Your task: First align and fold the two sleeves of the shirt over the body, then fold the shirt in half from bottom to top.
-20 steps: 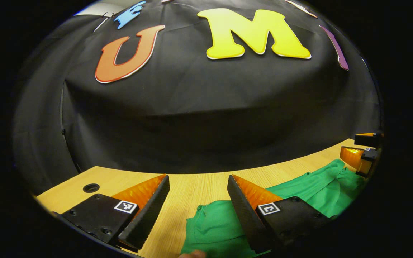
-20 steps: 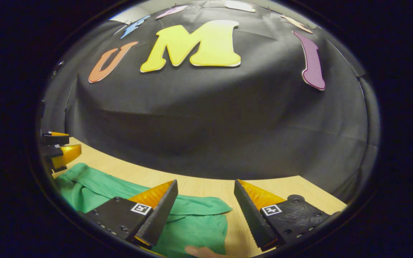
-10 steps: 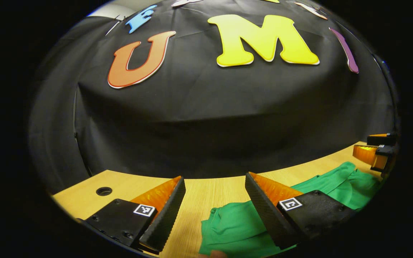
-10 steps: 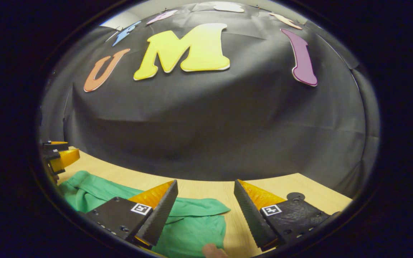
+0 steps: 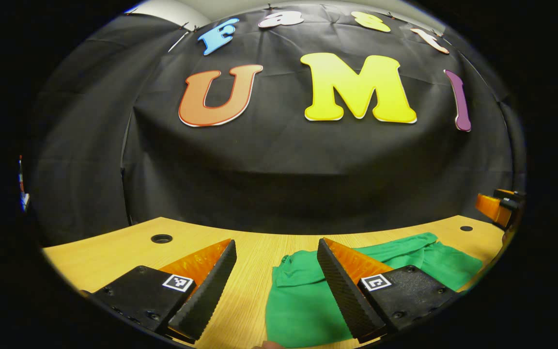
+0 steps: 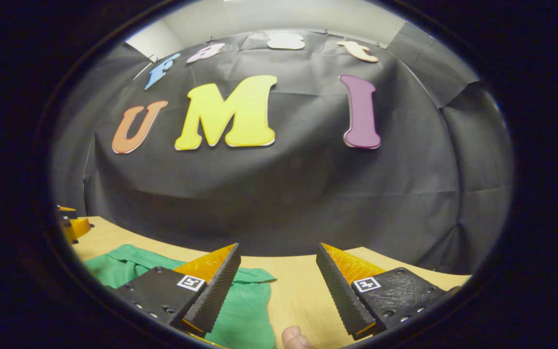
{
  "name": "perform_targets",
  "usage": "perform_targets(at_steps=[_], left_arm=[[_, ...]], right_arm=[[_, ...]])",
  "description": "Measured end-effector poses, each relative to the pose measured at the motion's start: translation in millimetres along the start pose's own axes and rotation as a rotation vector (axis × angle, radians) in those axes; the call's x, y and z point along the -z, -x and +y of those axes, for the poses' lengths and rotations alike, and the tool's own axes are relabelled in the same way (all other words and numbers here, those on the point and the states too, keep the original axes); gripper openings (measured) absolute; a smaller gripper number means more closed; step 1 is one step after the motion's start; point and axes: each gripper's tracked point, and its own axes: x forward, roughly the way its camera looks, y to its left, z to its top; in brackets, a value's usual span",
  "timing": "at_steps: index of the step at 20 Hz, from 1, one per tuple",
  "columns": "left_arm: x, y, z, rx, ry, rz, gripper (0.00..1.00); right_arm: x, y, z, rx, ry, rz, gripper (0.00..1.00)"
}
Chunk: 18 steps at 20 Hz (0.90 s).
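The left hand-held gripper (image 5: 276, 281) hangs with its jaws wide apart and nothing between them, above the shirt's left edge. One green shirt (image 5: 308, 295) lies on the counter (image 5: 114, 252), its long axis running left to right between two hand-held grippers. The right hand-held gripper (image 6: 279, 286), also agape and empty, hangs over the shirt's right end; each is nearest its own sleeve.

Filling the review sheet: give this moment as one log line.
shirt: green, lying on table | left tool: open, empty | right tool: open, empty | folds: cannot tell
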Motion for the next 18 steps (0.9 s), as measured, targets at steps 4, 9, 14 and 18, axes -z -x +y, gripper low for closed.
perform_targets(at_steps=[4,9,14,18], left_arm=[[4,49,25,-0.07,0.017,-0.007,1.0],[6,100,35,-0.1,0.089,-0.003,1.0],[15,151,28,-0.107,0.103,0.044,1.0],[-10,209,7,-0.092,0.069,0.002,1.0]], right_arm=[[6,56,-17,-0.017,-0.013,0.019,0.95],[6,108,-36,-0.021,-0.046,0.044,0.95],[5,167,-41,-0.07,-0.009,0.068,0.94],[-21,222,-45,-0.101,-0.007,0.023,0.95]])
